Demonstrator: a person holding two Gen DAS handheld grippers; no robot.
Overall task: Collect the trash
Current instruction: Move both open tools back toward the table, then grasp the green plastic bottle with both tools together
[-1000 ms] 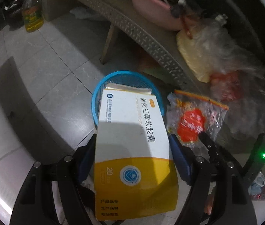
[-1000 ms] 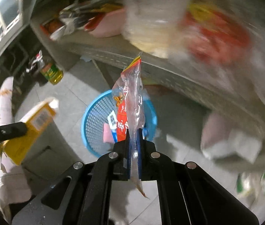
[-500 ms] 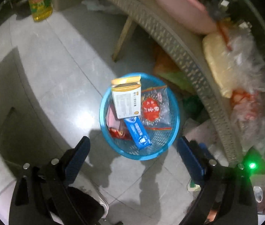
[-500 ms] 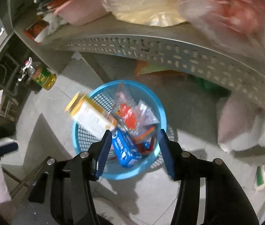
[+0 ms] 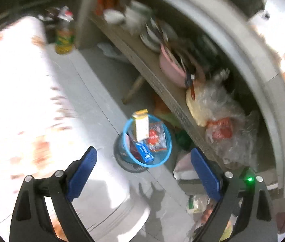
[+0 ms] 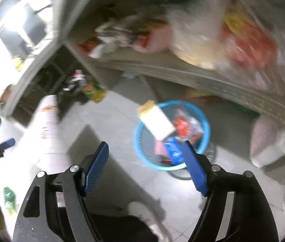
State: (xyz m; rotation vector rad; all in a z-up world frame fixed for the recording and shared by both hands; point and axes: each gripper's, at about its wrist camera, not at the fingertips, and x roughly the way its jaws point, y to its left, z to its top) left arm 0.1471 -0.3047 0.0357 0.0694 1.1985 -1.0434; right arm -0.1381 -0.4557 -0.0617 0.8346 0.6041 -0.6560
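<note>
Both tongs stood wide and empty: the left tongs [image 5: 143, 166] and the right tongs [image 6: 145, 161], whose jaws had just been opening. Below and ahead of both sat the round blue plastic mesh basket [image 5: 163, 159] on the tiled floor. The white-and-yellow cardboard box [image 5: 141, 127] leaned inside it, long axis nearly upright, beside a clear red-printed snack wrapper [image 5: 156, 139]. Neither hand looked clearly nearer.

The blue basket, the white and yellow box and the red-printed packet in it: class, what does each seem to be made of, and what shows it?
Blue basket: probably moulded plastic, with a mesh wall and glossy rim.
White and yellow box: likely printed cardboard, with flat faces and a folded flap.
Red-printed packet: seemingly thin clear plastic film, crinkled and shiny.
</note>
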